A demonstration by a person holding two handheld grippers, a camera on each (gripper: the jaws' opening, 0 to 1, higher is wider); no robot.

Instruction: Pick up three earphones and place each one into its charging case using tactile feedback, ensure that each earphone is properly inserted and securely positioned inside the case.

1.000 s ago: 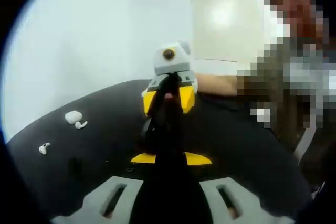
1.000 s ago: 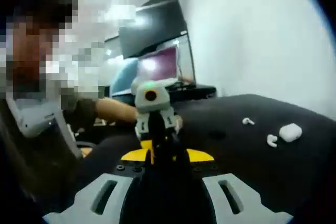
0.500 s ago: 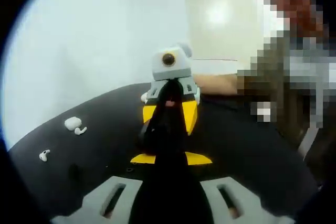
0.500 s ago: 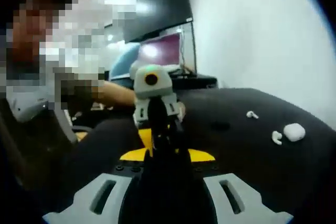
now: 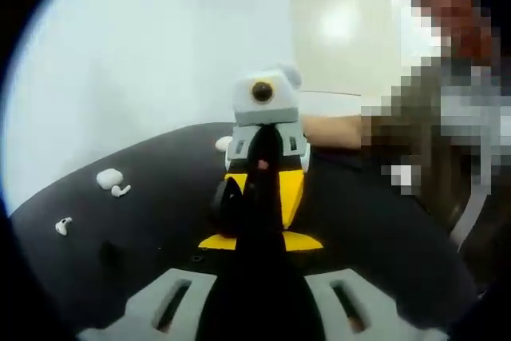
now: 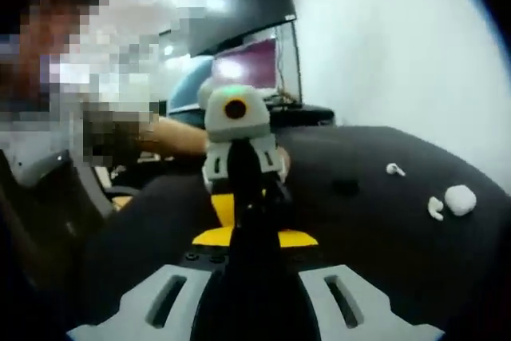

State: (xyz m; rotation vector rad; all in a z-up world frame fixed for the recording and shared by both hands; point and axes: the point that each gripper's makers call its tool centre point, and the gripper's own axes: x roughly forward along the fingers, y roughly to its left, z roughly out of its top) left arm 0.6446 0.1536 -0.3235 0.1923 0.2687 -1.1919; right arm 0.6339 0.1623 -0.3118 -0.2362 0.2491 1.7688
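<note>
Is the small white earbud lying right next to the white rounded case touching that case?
Apart. In the right gripper view a thin strip of black table shows between the small white earbud and the white rounded case; the left gripper view is too blurred to confirm.

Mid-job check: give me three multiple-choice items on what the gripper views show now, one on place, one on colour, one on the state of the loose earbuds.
1. In the left gripper view, the charging case lies: A left of the jaws, B right, C between them.
2. The table is: A white, B black, C wooden.
3. The earbud beside the case is: A gripped, B in the case, C loose on the table.

A: it lies far left.
B: dark surface.
C: it lies beside the case.
</note>
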